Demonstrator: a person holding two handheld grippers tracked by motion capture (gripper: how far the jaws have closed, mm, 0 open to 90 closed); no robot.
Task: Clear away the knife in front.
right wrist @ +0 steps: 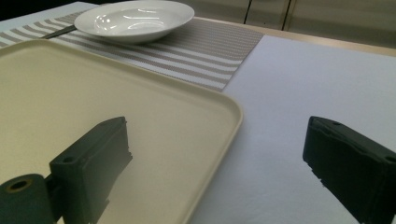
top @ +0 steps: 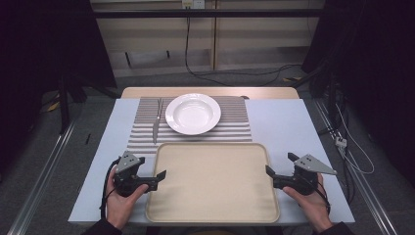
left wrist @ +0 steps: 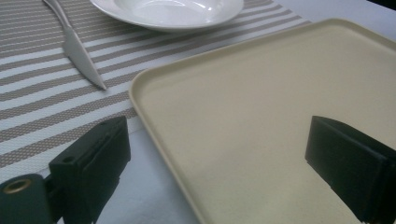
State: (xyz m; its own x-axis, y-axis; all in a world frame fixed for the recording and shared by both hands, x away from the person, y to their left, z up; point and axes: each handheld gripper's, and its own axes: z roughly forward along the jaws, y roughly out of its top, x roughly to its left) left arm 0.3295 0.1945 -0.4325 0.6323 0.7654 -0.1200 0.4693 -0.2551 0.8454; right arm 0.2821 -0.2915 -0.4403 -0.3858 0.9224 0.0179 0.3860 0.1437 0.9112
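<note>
Tray (top: 213, 183), beige and bare, lay on the near half of the white table (top: 284, 122), its long sides running left to right, and it was the biggest thing before me. Beyond its far edge the striped placemat (top: 235, 128) spread across the table's middle, touching or nearly touching the tray's far rim. On that mat sat the white plate (top: 193, 113), round and deep, a little right of the mat's centre, and just left of it lay the knife (top: 156, 128) with its blade pointing toward the near side; in the high view a fork (top: 159, 105) seemed to lie with it at the far end, though I could not tell them cleanly apart. My left gripper (top: 157, 177) hung at the tray's left edge, one jaw over the table outside the rim and the other over the tray's floor, standing wide apart and holding nothing. My right gripper (top: 279, 164) hung at the tray's right edge in the same manner, jaws spread wide astride the rim (right wrist: 236, 122), gripping nothing. Each was carried in one of my hands, the left hand (top: 119, 201) and the right hand (top: 313, 204), both at the table's near side.
</note>
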